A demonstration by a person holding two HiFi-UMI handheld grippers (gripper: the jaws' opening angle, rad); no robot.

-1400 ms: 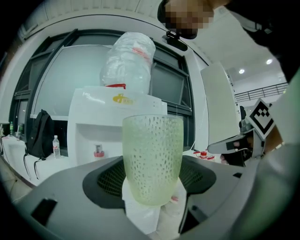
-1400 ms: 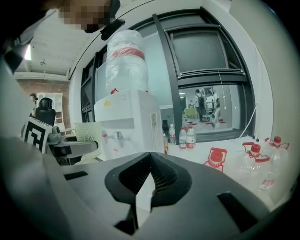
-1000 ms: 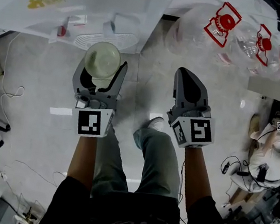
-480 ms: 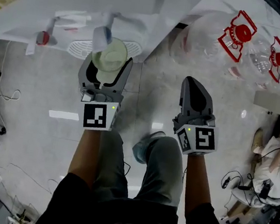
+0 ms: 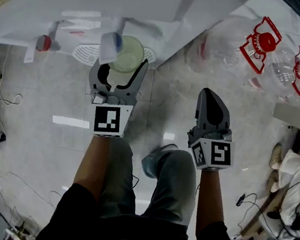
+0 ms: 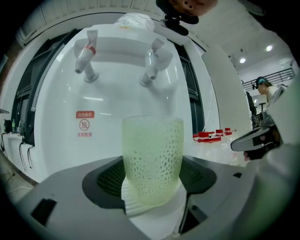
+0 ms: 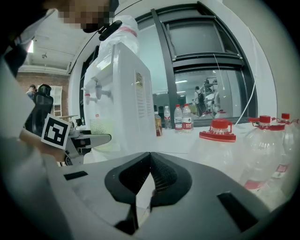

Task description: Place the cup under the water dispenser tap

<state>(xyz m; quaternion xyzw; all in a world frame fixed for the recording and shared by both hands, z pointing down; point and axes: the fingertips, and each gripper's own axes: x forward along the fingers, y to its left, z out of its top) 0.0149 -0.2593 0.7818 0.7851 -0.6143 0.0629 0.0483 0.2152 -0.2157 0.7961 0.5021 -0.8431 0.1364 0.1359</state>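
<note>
the left gripper (image 5: 121, 66) grips the green cup (image 6: 152, 157) upright, close before the white water dispenser (image 6: 117, 103), below its blue tap (image 6: 151, 65). the right gripper (image 5: 210, 95) is closed, empty. big red-capped bottles (image 5: 245, 41) stand beside.

Pale glossy floor (image 5: 59, 92) carries white glints of light; loose cables (image 5: 9, 100) trail across its left side; tall dark-framed windows (image 7: 206, 70) rise behind a white ledge (image 7: 187, 137); a black chair (image 7: 41, 91) stands before a far brick wall (image 7: 51, 78); small ceiling lights (image 6: 242, 60) glow overhead
</note>
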